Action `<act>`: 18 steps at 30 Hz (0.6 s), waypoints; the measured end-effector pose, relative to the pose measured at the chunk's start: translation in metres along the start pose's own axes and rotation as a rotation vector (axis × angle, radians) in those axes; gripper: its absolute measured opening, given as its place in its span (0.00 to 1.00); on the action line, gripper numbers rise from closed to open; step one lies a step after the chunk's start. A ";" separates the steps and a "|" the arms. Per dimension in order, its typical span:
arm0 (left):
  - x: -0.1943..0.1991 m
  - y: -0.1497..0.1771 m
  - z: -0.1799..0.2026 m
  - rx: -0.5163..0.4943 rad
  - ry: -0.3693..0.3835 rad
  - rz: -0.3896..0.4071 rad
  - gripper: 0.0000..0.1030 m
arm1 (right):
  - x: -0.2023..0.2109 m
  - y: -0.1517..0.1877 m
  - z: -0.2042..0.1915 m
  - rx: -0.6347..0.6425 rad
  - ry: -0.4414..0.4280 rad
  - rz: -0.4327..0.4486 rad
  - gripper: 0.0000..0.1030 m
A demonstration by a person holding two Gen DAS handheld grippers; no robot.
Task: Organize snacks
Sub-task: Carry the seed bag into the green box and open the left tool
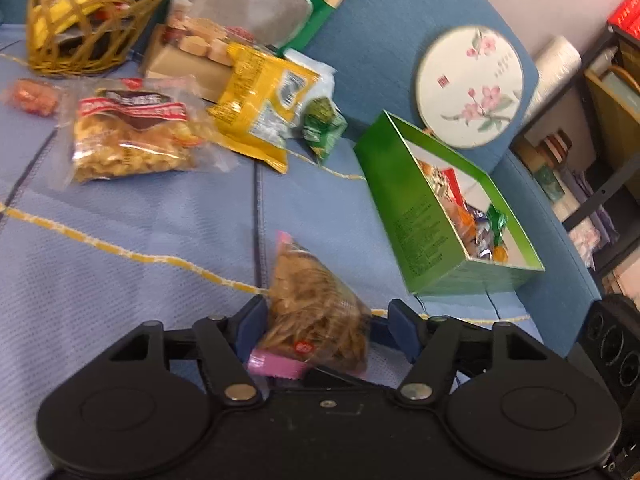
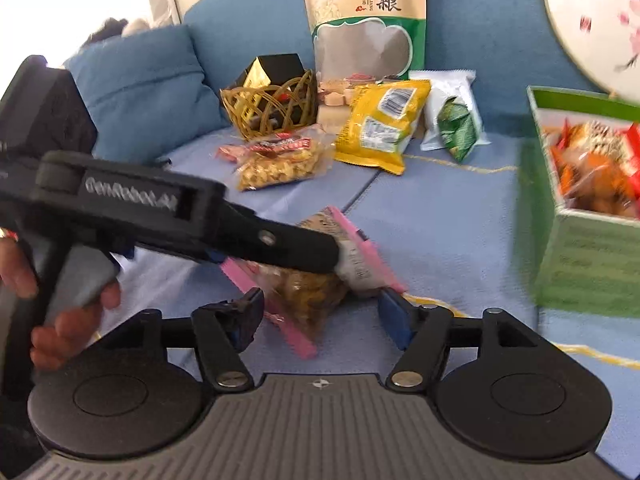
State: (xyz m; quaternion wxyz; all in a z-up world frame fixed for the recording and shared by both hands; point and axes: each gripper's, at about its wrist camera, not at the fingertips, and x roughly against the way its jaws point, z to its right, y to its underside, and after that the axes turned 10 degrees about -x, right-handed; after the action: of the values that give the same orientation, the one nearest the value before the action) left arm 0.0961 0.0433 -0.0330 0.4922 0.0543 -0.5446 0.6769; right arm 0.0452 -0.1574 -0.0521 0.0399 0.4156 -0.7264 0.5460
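Note:
A clear snack bag with pink edges and brown strips [image 1: 316,312] sits between the fingers of my left gripper [image 1: 320,320], which is shut on it just above the blue sofa seat. In the right wrist view the same bag [image 2: 312,292] hangs from the left gripper's black fingers [image 2: 296,248]. My right gripper [image 2: 320,314] is open, its blue pads on either side of the bag's lower end without pressing it. A green box [image 1: 424,220] holding several small snacks lies to the right; it also shows in the right wrist view [image 2: 584,256].
At the back lie a popcorn bag [image 1: 132,136], a yellow packet [image 1: 260,108], a small green packet [image 1: 322,124], a tall grain pouch [image 2: 364,20] and a wicker basket [image 1: 86,28]. A round floral fan [image 1: 470,86] leans on the backrest. Shelves [image 1: 592,128] stand right.

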 end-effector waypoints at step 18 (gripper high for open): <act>-0.006 -0.079 0.108 -0.259 0.065 0.119 0.86 | 0.091 -0.043 0.028 0.037 0.138 0.377 0.50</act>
State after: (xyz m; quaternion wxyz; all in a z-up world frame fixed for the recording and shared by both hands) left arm 0.1067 -0.0517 0.0604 0.4716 -0.0641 -0.6133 0.6303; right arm 0.0248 -0.2344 0.0156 -0.0211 0.2346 -0.7766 0.5842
